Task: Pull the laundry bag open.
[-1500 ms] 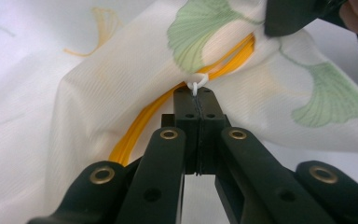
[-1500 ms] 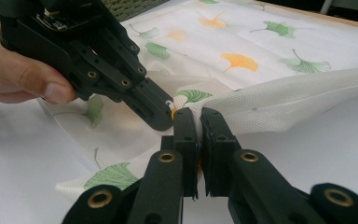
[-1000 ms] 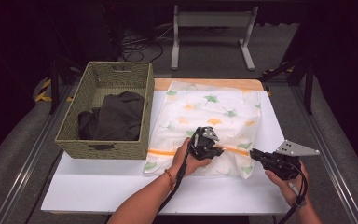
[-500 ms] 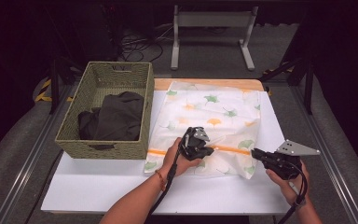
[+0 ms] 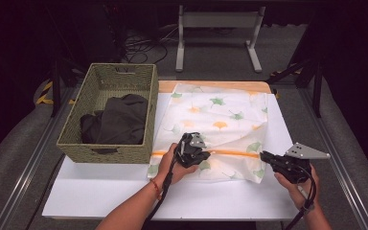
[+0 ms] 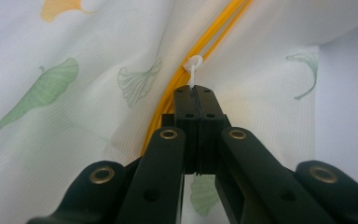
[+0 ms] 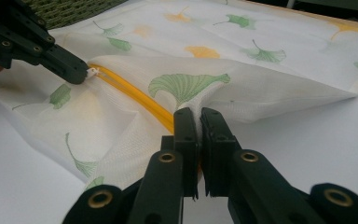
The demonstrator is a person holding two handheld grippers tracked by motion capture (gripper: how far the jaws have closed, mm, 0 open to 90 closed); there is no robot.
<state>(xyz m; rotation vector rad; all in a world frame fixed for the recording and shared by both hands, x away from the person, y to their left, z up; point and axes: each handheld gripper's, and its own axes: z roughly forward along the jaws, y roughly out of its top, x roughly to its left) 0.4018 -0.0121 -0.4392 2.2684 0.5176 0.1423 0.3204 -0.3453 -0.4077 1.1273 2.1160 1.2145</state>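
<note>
We are midway through working the zip point(image 5: 230, 153) of the bag point(image 5: 215, 129), a white fabric one printed with ginkgo leaves that lies flat on the bench point(image 5: 105, 191), just right of the basket point(image 5: 76, 143) with dark clothes point(image 5: 120, 120) in it. Our left gripper point(image 6: 196, 88) is closed on the small white pull point(image 6: 194, 67) of the orange zip, and our right gripper point(image 7: 199, 116) is pinched on a fold of the bag's cloth at the zip's right end, holding it taut. The zip runs across the bag's near end, its long axis left to right along the bench's front edge. We judge the next move calls for drawing the pull steadily along that line, keeping it level while our right gripper braces against the drag so the cloth does not bunch.
</note>
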